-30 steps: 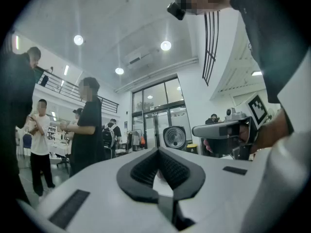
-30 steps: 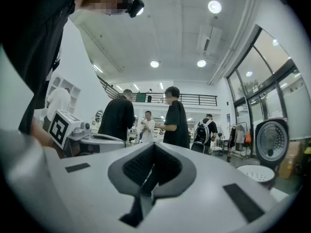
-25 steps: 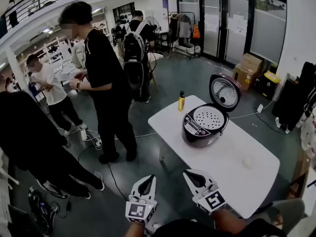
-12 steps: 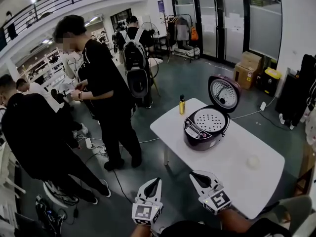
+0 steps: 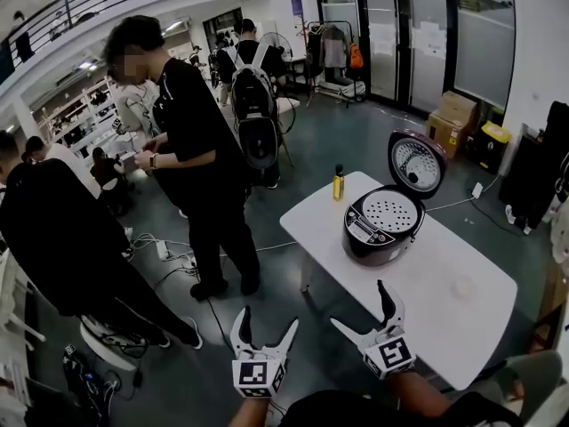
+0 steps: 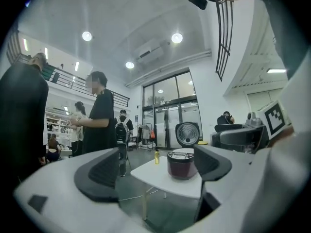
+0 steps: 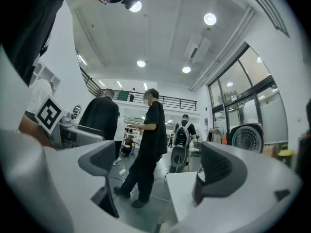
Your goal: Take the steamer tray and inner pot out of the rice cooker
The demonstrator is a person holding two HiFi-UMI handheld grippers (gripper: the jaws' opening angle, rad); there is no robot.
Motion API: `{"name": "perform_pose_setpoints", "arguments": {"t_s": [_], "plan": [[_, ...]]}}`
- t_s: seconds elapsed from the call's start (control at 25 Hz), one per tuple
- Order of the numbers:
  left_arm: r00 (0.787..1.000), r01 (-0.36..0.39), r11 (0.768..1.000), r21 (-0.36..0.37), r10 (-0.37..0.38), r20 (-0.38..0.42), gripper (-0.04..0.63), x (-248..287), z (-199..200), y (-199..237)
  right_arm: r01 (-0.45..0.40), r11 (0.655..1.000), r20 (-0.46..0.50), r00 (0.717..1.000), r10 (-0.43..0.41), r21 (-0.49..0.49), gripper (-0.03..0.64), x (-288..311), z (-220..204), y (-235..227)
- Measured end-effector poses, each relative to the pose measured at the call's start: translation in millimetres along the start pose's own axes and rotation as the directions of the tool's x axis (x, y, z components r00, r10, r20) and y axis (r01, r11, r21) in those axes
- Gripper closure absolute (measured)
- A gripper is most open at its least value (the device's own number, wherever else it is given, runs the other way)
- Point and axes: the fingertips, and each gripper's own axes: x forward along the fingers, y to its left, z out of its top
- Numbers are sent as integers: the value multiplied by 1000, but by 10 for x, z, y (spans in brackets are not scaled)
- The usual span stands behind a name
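A dark rice cooker (image 5: 373, 231) stands on the white table (image 5: 427, 314) with its lid (image 5: 417, 163) raised. The white perforated steamer tray (image 5: 389, 211) lies in its top; the inner pot is hidden beneath. My left gripper (image 5: 265, 327) hovers over the floor, short of the table's near corner. Its jaws are opening with nothing between them. My right gripper (image 5: 360, 305) hangs at the table's near edge, jaws also opening and empty. In the left gripper view the cooker (image 6: 181, 164) shows far off between the pads. The right gripper view catches only the lid (image 7: 248, 139).
A yellow bottle (image 5: 338, 182) stands at the table's far corner, and a small pale round thing (image 5: 462, 287) lies right of the cooker. A person in black (image 5: 200, 149) stands left of the table, others behind. Cables (image 5: 169, 256) run over the floor. Cardboard boxes (image 5: 453, 114) sit by the glass doors.
Both grippers' jaws have gone from shut to spread wide. The grippers have shifted slightly; the cooker and table stay as they were.
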Motion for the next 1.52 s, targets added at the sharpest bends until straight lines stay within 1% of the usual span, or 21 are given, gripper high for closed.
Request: {"name": "perform_pose_setpoints", "arguments": {"t_s": [0.04,0.08,0.12,0.16,0.28,0.4,0.6,0.72,0.84,1.04,1.16,1.24,1.4,1.52], "plan": [[1000,-15,1000,0,15,-1,105,-18,-7,79,35,999,-5,999,-35,-9,62,28,-6,-9],[1000,-29,1000,-1,29,-2,74,-32,-16,160,67,998,-8,998,-68,-16,25,56,-18,-24],[999,-39,999,-3,39,-2,49,-43,-26,239,92,996,-7,996,-92,-22,25,80,-41,-35],[999,-43,999,-5,43,-5,36,-54,-40,305,110,994,-4,994,-110,-25,25,99,-69,-40],[1000,-23,1000,5,23,-20,9,-79,-99,424,150,988,-13,988,-151,-30,25,120,-133,-23],[999,3,1000,18,-2,-37,8,-23,-164,502,173,984,-34,984,-174,-42,25,163,-189,-7],[997,48,999,7,-48,-69,9,256,-309,549,197,980,-63,978,-199,-36,25,346,-370,-131],[995,58,998,-6,-59,-85,17,540,-375,593,217,976,-46,975,-216,5,25,570,-433,-296],[993,82,997,18,-80,-88,18,880,-331,576,219,976,-19,976,-219,16,25,833,-375,-469],[989,131,991,39,-128,-77,28,1512,-212,457,250,968,-11,968,-250,10,25,1079,-371,-986],[989,137,989,49,-135,-55,37,1877,-150,373,278,960,-19,960,-278,-13,25,1138,-423,-1327],[989,143,988,55,-141,-41,60,2133,-124,310,294,955,-26,955,-295,-22,25,1180,-488,-1550],[982,183,981,58,-180,-57,60,2600,-176,115,319,948,-35,947,-319,-7,25,1269,-598,-1915],[979,198,979,55,-195,-62,60,2872,-220,-14,320,947,-29,947,-320,-9,25,1359,-638,-2104]]}}
